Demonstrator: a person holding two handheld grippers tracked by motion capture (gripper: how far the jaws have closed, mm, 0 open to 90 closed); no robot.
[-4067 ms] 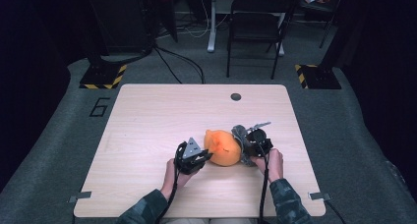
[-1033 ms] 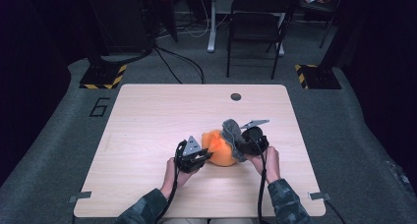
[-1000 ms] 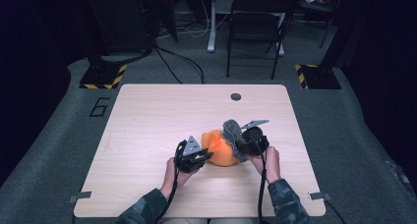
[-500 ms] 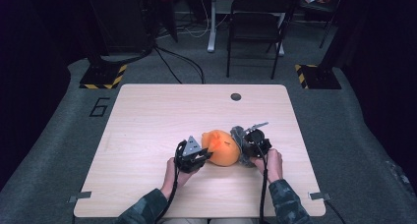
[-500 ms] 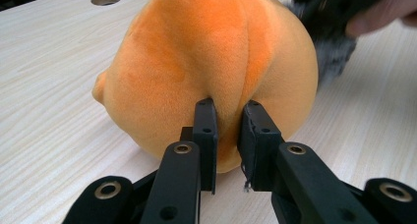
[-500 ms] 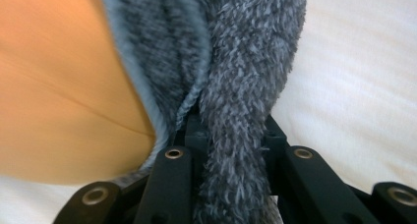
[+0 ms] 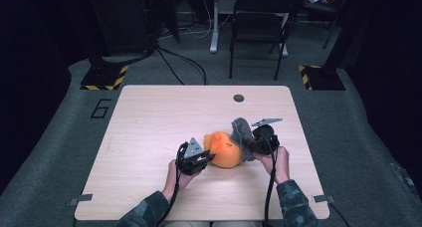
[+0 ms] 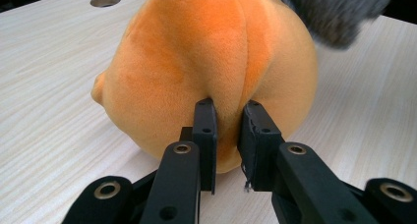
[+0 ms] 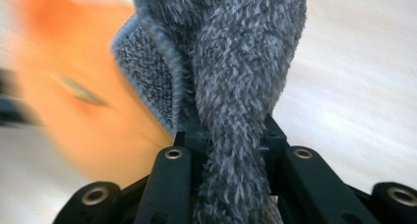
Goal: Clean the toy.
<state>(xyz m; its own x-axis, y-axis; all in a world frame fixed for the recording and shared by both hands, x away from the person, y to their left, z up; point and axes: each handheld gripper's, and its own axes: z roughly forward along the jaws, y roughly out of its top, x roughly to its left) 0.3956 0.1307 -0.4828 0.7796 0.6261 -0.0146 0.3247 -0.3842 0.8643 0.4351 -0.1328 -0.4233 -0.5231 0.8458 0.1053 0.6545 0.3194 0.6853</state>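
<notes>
Left gripper view: we pinch the orange plush in our left fingers; right fingers clamp the grey fuzzy cover, barely started over it.

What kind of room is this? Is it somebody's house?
Probably not a house. It looks like a lab or studio for recording: a plain wooden table on grey carpet, stand bases with yellow-black hazard tape, loose cables on the floor, and a folding chair against dark surroundings.
</notes>
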